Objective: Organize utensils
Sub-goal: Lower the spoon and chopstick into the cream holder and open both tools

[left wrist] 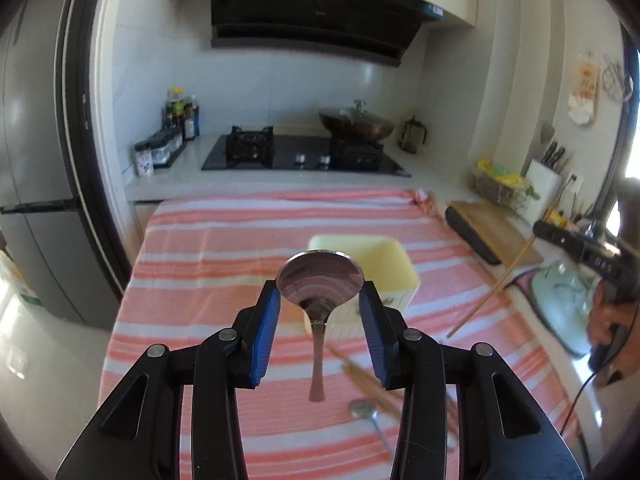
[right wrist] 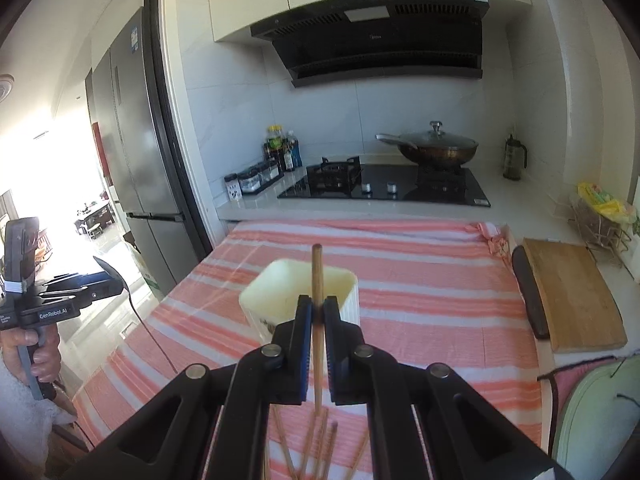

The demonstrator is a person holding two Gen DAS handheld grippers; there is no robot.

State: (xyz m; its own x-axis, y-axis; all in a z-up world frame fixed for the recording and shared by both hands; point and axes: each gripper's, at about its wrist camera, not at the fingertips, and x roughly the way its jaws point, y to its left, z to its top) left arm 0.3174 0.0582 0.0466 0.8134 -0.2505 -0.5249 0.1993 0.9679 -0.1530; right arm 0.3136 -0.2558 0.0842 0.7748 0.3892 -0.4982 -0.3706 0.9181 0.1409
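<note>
Closest to my left wrist camera is my left hand-held gripper (left wrist: 320, 296), its blue pads set partway apart and pressed on either side of the bowl of a metal spoon (left wrist: 320, 280). The spoon hangs with its bowl up and its handle pointing down, lifted clear of the striped cloth (left wrist: 192, 280) that covers the bench; I judge it is held this way so the handle can drop first into the cream utensil holder (left wrist: 384, 264), which stands upright on the cloth just beyond the spoon. In the right wrist view, my right hand-held gripper (right wrist: 318, 314) is pinched almost closed on a single wooden chopstick (right wrist: 317, 280), held upright with its top rising above the pads and its lower end hanging below them, directly in front of the holder's open mouth, so it too seems lined up for dropping in. Counting what I can see: two spoons, the one I hold and a second spoon (left wrist: 366, 412) lying flat on the cloth near the camera; one chopstick in the grip; and a loose bundle of chopsticks (right wrist: 316, 444) scattered on the cloth below the right gripper, at least five, though they overlap and blur so I cannot give an exact number. There is one holder, and I can see no utensils in it from these angles. A wooden cutting board (right wrist: 572, 300) lies beside the cloth to the right.
</note>
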